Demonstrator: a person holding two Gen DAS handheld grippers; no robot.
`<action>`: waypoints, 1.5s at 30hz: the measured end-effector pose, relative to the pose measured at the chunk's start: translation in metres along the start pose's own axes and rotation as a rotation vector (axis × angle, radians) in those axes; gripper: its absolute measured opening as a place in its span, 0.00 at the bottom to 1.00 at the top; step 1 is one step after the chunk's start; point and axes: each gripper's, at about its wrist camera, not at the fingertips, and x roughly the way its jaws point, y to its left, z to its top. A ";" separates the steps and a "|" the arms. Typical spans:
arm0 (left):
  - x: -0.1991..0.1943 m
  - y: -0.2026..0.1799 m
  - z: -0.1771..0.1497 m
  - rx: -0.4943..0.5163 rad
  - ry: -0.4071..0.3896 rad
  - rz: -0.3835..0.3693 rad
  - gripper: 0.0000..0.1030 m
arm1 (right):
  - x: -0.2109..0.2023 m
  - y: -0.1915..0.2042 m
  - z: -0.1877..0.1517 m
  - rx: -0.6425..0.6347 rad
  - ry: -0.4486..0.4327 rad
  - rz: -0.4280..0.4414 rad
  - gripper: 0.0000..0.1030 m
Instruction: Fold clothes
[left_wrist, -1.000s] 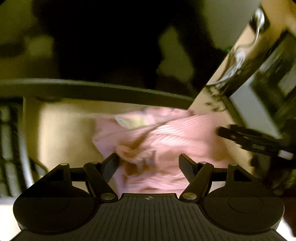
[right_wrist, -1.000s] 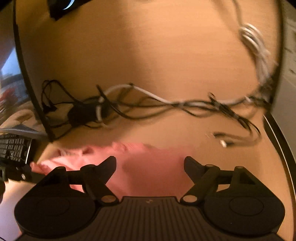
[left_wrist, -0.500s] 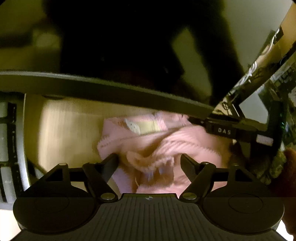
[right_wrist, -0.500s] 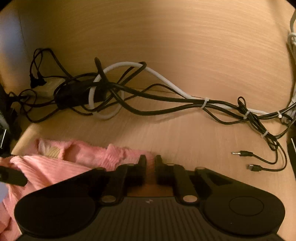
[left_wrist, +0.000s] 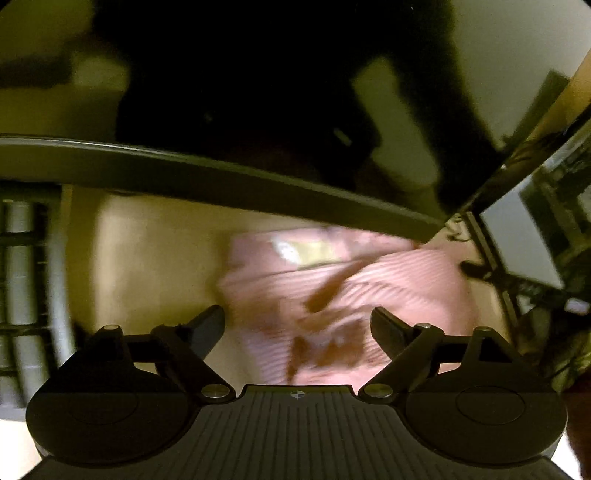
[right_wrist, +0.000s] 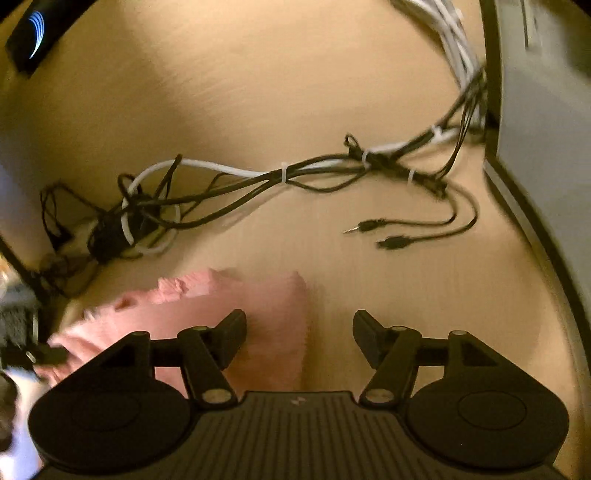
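Garment (left_wrist: 351, 295): pink ribbed knit, bunched, lying on the desk (left_wrist: 147, 258). In your left view it fills the centre and lower right, with a pale label patch near its top edge. In your right view it sits at lower left (right_wrist: 258, 306), its right edge running down between the fingers.

Left gripper (left_wrist: 297, 325): your jaws stand wide apart and are opening. The knit lies below and between them; neither pad presses on it.

Right gripper (right_wrist: 299, 332): your jaws are apart and opening. The left finger (right_wrist: 232, 332) overlaps the pink cloth in the picture; the right finger (right_wrist: 369, 336) is over bare desk. Nothing is clamped.

Cables (right_wrist: 295, 177): black and white bundle with ties, strung across the middle of your right view, coiled at centre left. Two loose plugs (right_wrist: 373, 232) lie at centre right, well apart from the garment.

Dark bar (left_wrist: 221, 177): crosses your left view above the knit. What lies above it is too dark to tell.

Keyboard (left_wrist: 22, 277): left edge of your left view, blurred.
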 end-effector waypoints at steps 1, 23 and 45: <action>0.003 -0.002 0.001 0.007 -0.010 -0.005 0.89 | 0.006 0.000 0.001 0.025 -0.002 0.021 0.65; -0.019 -0.019 -0.051 0.049 0.026 -0.092 0.88 | -0.038 0.047 -0.035 -0.262 0.101 0.060 0.21; 0.017 -0.051 -0.040 0.214 0.005 -0.003 0.33 | -0.036 0.047 -0.040 -0.239 0.081 0.040 0.21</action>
